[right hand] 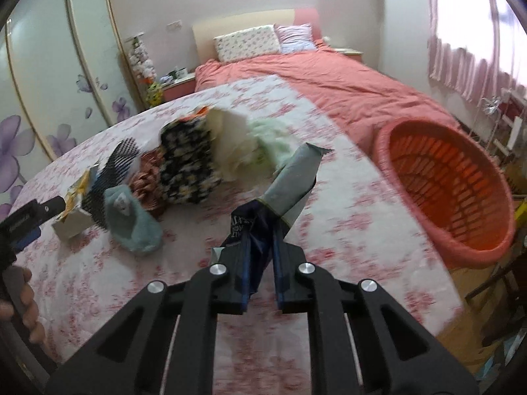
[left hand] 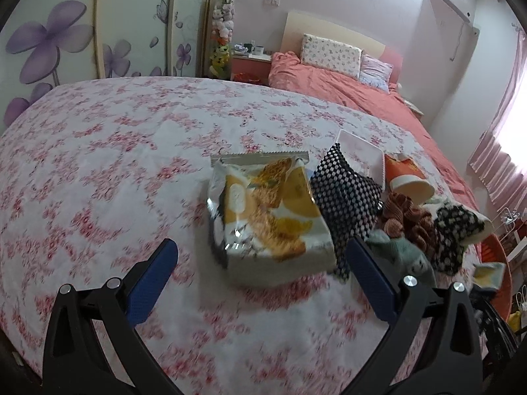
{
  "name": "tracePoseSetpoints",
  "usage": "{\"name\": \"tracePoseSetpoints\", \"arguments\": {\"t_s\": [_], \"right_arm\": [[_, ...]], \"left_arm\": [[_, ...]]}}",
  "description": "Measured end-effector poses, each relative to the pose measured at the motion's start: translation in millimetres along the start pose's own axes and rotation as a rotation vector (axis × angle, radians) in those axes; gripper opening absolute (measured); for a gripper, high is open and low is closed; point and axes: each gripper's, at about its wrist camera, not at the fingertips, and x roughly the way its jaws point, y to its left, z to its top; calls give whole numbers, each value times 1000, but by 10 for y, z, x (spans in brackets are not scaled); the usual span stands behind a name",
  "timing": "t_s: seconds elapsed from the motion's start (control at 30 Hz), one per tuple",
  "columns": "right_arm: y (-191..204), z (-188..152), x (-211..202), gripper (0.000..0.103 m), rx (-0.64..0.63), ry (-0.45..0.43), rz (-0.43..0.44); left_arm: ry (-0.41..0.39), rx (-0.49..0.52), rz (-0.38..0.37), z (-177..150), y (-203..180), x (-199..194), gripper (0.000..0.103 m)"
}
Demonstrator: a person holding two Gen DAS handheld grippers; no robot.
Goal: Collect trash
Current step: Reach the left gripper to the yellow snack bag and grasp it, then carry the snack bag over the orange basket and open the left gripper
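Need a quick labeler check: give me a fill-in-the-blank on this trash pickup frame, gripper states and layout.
1. The right gripper is shut on a crumpled ____.
2. The left gripper is ____, with the yellow snack bag lying ahead of it.
3. The orange basket sits at the table's ____ edge in the right wrist view.
4. The basket looks ____ inside.

Missing words: wrapper; open; right; empty

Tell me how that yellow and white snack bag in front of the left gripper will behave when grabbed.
The snack bag looks puffy and crinkled, so it probably crushes and feels light. Its glossy film may slip between the pads. The left gripper stands open, wide enough to straddle it.
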Motion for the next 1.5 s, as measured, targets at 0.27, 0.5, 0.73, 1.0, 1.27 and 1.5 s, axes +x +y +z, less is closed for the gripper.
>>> {"name": "tracePoseSetpoints", "arguments": {"t_s": [0.27, 0.5, 0.73, 1.0, 1.27, 1.5], "right_arm": [[-136, 18, 67, 12, 0, -7, -23], [-145, 17, 58, 12, -5, -11, -29], [-184, 57, 11, 12, -5, -31, -35], [-242, 77, -50, 12, -2, -52, -46], [-300, 100, -67, 12, 8, -56, -51], [-389, 158, -116, 12, 21, -74, -58]], "left_arm": [[64, 24, 53, 115, -52, 358, 100], [104, -36, 4, 92, 90, 476, 81], [50, -8, -7, 94, 74, 325, 72], [13, 18, 4, 122, 41, 237, 57], [-24, 44, -7, 173, -42, 173, 20], [-61, 60, -34, 250, -147, 35, 17]]}}
